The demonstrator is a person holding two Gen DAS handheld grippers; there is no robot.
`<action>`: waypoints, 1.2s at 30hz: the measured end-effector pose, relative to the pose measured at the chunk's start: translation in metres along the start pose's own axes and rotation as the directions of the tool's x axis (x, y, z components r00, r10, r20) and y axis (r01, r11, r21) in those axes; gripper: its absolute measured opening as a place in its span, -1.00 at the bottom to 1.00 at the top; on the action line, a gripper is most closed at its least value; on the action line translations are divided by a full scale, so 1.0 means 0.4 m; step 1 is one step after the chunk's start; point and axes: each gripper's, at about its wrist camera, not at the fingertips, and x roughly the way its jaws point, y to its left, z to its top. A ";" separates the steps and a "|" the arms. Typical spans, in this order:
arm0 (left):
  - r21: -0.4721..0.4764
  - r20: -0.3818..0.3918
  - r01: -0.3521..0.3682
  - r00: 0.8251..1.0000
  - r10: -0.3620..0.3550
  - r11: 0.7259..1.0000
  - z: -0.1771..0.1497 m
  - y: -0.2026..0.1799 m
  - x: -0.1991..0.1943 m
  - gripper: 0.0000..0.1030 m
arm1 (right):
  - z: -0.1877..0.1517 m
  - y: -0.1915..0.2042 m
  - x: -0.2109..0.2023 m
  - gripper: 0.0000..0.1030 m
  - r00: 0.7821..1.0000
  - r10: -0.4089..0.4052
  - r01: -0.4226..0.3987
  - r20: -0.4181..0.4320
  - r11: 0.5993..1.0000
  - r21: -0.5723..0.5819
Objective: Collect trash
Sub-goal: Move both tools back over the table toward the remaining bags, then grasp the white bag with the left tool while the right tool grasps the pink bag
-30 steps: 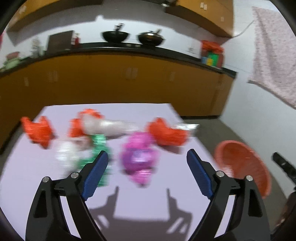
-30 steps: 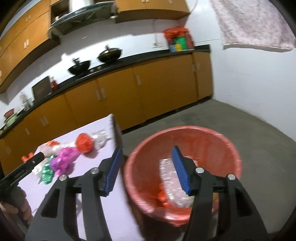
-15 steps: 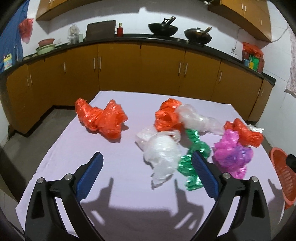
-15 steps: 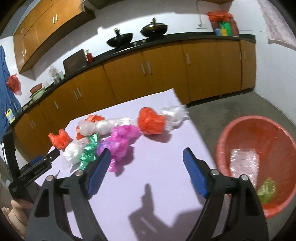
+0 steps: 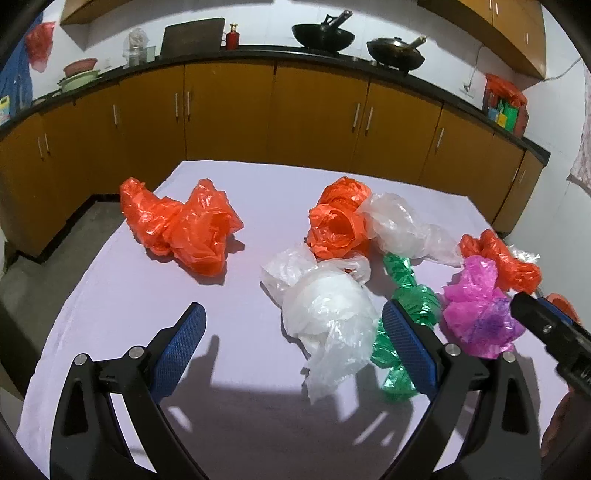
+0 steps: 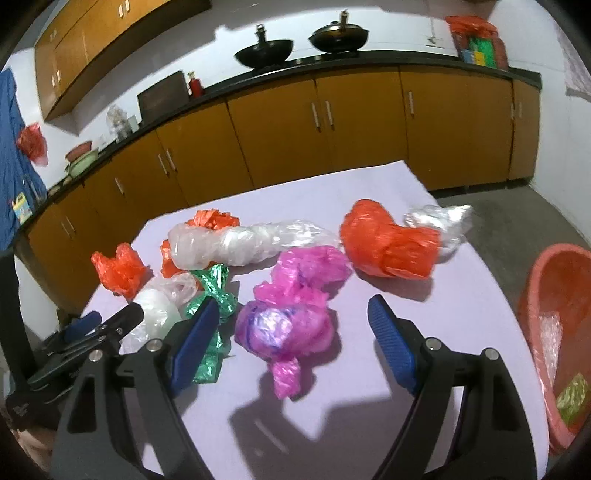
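Several crumpled plastic bags lie on a lilac table [image 5: 122, 295]. An orange bag [image 5: 181, 229] lies at far left, another orange bag [image 5: 338, 223] mid-table, a clear bag [image 5: 402, 227] beside it, a white bag [image 5: 327, 308], a green bag [image 5: 404, 310], a pink bag [image 5: 476, 306] and an orange bag [image 5: 502, 258] at right. My left gripper [image 5: 291, 345] is open above the near table, the white bag just ahead. My right gripper [image 6: 291, 332] is open around the pink bag [image 6: 291, 310]. A red basket [image 6: 554, 332] stands right of the table with trash inside.
Orange kitchen cabinets [image 5: 314, 118] with a black counter run behind the table, with woks [image 5: 323, 33] on top. Grey floor [image 6: 517, 218] lies between table and cabinets. The right gripper's body [image 5: 550, 332] shows at the left view's right edge.
My right gripper has swung from over the basket to the table and now frames the pink bag. My left gripper has turned left and drawn back, showing the whole table.
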 end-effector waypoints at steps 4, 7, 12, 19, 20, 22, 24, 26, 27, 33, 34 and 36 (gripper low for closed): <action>0.012 -0.021 -0.004 1.000 0.005 1.000 0.000 0.000 0.022 0.86 | -0.009 -0.002 0.036 0.25 0.999 0.011 -0.012 -0.051 1.000 -0.025; 0.000 -0.036 0.007 0.999 -0.007 1.000 0.002 0.004 0.032 0.86 | -0.020 -0.008 0.046 0.09 0.998 0.010 -0.012 -0.066 1.000 -0.029; -0.005 -0.044 0.014 0.999 -0.015 1.000 0.006 -0.005 0.040 0.86 | -0.026 -0.014 0.038 -0.05 0.998 0.023 -0.025 -0.061 0.999 -0.032; -0.004 -0.086 0.020 0.996 -0.020 1.000 0.008 -0.018 0.067 0.73 | -0.041 -0.033 0.006 -0.09 0.998 0.034 -0.035 -0.050 0.999 -0.024; -0.009 -0.095 0.020 0.995 -0.021 1.000 0.009 -0.017 0.072 0.68 | -0.044 -0.035 0.001 -0.09 0.998 0.034 -0.035 -0.049 0.999 -0.022; -0.026 -0.117 0.025 0.993 -0.028 0.999 0.008 -0.011 0.083 0.51 | -0.048 -0.040 -0.011 -0.09 0.998 0.035 -0.036 -0.045 0.999 -0.019; -0.035 -0.135 0.030 0.990 -0.034 0.999 0.007 -0.006 0.092 0.36 | -0.051 -0.045 -0.022 -0.09 0.998 0.037 -0.038 -0.042 0.999 -0.016; -0.042 -0.142 0.032 0.989 -0.038 0.999 0.005 -0.003 0.094 0.07 | -0.054 -0.051 -0.033 -0.09 0.999 0.039 -0.040 -0.038 0.999 -0.010; -0.045 -0.144 0.031 0.989 -0.038 0.998 0.003 0.000 0.093 0.06 | -0.055 -0.054 -0.040 -0.09 0.999 0.041 -0.041 -0.034 0.999 -0.006; -0.039 -0.115 0.028 0.993 -0.032 0.999 -0.006 0.005 0.063 -0.05 | -0.059 -0.066 -0.081 -0.10 0.999 0.043 -0.043 -0.013 0.999 0.002; -0.038 -0.108 0.028 0.994 -0.032 0.999 -0.009 0.007 0.053 -0.05 | -0.059 -0.068 -0.089 -0.10 0.999 0.044 -0.043 -0.008 0.999 0.003; -0.042 -0.092 0.031 0.995 -0.035 0.999 -0.012 0.013 0.031 -0.05 | -0.058 -0.072 -0.107 -0.10 0.999 0.044 -0.044 0.003 0.999 0.006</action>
